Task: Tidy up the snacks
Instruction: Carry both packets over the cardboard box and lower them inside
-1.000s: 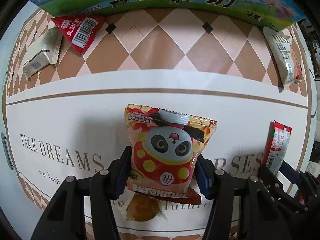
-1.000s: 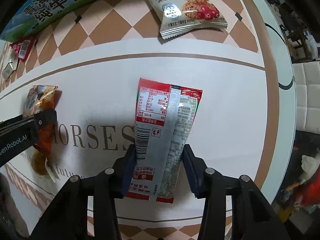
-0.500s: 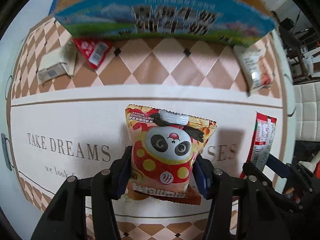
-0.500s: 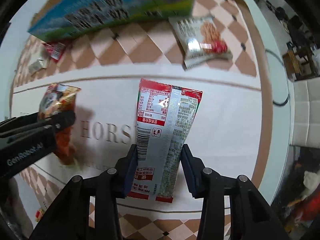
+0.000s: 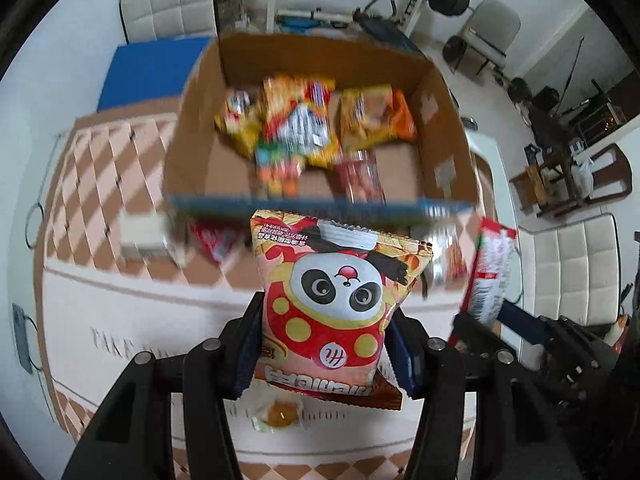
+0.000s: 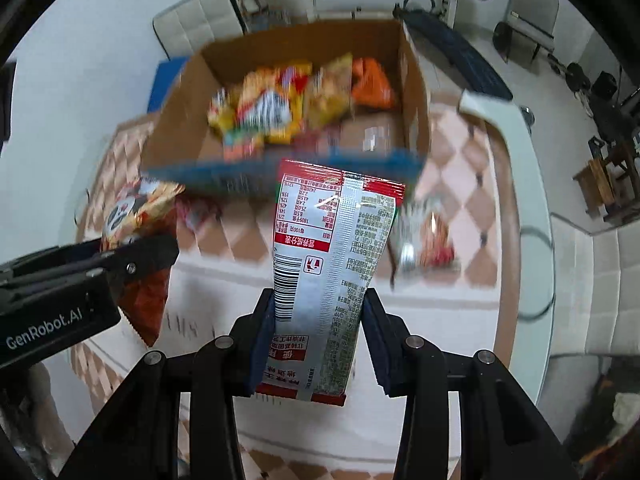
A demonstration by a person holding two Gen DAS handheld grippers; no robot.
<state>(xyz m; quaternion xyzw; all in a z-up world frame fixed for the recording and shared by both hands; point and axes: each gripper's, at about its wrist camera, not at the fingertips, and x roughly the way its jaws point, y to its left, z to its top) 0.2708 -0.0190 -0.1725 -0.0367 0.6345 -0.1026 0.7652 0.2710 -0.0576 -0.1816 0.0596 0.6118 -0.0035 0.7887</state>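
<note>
My left gripper (image 5: 326, 344) is shut on a pink and red panda snack bag (image 5: 336, 304), held well above the table. My right gripper (image 6: 318, 338) is shut on a red and silver snack packet (image 6: 332, 264), its printed back facing the camera. Beyond both stands an open cardboard box (image 5: 444, 136) with a blue front edge, holding several colourful snack bags (image 5: 296, 120). In the right wrist view the same box (image 6: 414, 92) lies ahead, and the left gripper with its panda bag (image 6: 136, 216) shows at the left. The right gripper's packet (image 5: 490, 272) shows at the right of the left wrist view.
Loose snacks lie on the checked tablecloth (image 5: 100, 184) by the box: a red packet (image 5: 212, 240), a pale carton (image 5: 142, 234), a biscuit packet (image 6: 424, 240) and a small clear-wrapped pastry (image 5: 280, 414). Cushioned chairs (image 5: 572, 268), a blue mat and gym gear surround the table.
Both grippers have risen high above the table with their packets still clamped, and tilted forward. The open box top and the room beyond have come into view.
</note>
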